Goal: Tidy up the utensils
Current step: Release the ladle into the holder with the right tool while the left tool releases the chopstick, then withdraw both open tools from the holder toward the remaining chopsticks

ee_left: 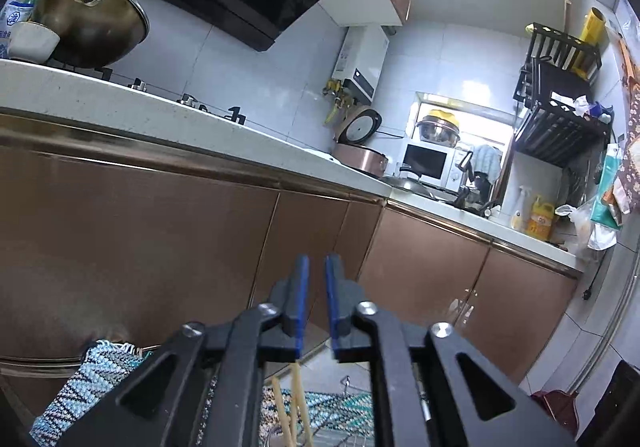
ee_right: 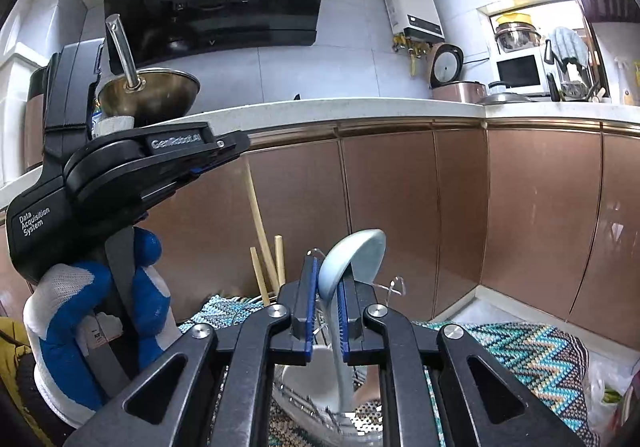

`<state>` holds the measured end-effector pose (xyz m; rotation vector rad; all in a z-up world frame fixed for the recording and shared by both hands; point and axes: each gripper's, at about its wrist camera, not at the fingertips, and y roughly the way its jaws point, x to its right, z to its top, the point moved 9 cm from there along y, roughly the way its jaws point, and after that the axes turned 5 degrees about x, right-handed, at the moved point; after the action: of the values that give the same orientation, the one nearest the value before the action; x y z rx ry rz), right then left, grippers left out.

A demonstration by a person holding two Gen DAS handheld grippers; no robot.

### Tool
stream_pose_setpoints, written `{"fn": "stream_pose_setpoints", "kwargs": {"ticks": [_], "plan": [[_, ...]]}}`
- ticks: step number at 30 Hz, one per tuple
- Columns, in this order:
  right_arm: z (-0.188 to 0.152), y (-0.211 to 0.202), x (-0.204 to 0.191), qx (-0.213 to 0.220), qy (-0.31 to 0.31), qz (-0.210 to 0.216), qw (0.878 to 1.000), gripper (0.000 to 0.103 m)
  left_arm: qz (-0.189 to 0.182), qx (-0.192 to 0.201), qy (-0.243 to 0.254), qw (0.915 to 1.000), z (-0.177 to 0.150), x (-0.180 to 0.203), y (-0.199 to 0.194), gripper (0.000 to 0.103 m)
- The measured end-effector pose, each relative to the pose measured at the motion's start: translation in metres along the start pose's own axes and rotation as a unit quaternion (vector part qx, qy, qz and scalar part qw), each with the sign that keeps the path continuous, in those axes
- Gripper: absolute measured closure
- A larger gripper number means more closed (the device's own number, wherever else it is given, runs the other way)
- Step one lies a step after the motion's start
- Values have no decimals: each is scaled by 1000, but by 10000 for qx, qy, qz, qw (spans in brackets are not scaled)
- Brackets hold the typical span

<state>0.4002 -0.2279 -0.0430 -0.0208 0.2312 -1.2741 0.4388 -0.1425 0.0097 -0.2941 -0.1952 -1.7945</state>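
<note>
The right tool (ee_right: 328,283) is pinching one pale blue ceramic soup spoon (ee_right: 352,259) by the handle just under the bowl, with the bowl up at about 12 o'clock from the fingertips and the handle running down at 6 o'clock toward a white ceramic bowl (ee_right: 316,379) that sits in a wire dish rack (ee_right: 320,407). I cannot tell whether the handle's end touches that bowl. The left tool (ee_left: 317,267) holds nothing; its blue pads stand a narrow gap apart, neither spread wide nor pressed together. In the right wrist view it sits at about 9 o'clock, gripped by a blue-and-white gloved left hand (ee_right: 80,327) and aimed toward the brown cabinet doors (ee_right: 400,215).

The sorting looks to be midway at best, by my reading. Three light bamboo chopsticks (ee_right: 266,259) already stand upright at about 11 o'clock from the right tool, apparently in a holder whose body is hidden, so that part seems done. The spoon is not yet set down, and its slot is not visible. The left wrist view shows the same chopsticks low at 6 o'clock, beneath the tool.

Counted: one spoon, three chopsticks, one white bowl, one rack, all over a teal zigzag woven mat (ee_right: 532,351). Further utensils may lie below the frame; none show.
</note>
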Motion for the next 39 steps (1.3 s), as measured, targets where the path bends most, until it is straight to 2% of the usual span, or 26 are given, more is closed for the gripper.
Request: {"fn": "stream_pose_setpoints", "kwargs": {"ticks": [2,5,8,10,19,28,32,39], "plan": [[3,-6,1,37,28,-27,10000,67,0,3,-4,10000,4,0,-9,71],[9,-16,0,103,56,-86,9999,61,31,-25,16,10000,14,-3,-24,69],[16,-31,1,171,138,-165,9996,54,133,-152,141,9997,22,-8,-45,59],[20,-44,1,189,159,-227,9994,52,207,-183,225,9994,30,-11,-60,58],[43,-99,10,129,420,-708,9965,50,737,-443,832,9928,61,-40,-142,57],[48,-145,10,-231,406,-1060,9933,49,1289,-939,1056,9815,57,-91,-210,57],[38,-162,-3,-401,370,-1030,9932,49,1385,-1086,1121,9780,53,-105,-233,57],[29,-183,-27,-603,355,-957,9930,49,1204,-1250,1298,9762,50,-111,-265,57]]}}
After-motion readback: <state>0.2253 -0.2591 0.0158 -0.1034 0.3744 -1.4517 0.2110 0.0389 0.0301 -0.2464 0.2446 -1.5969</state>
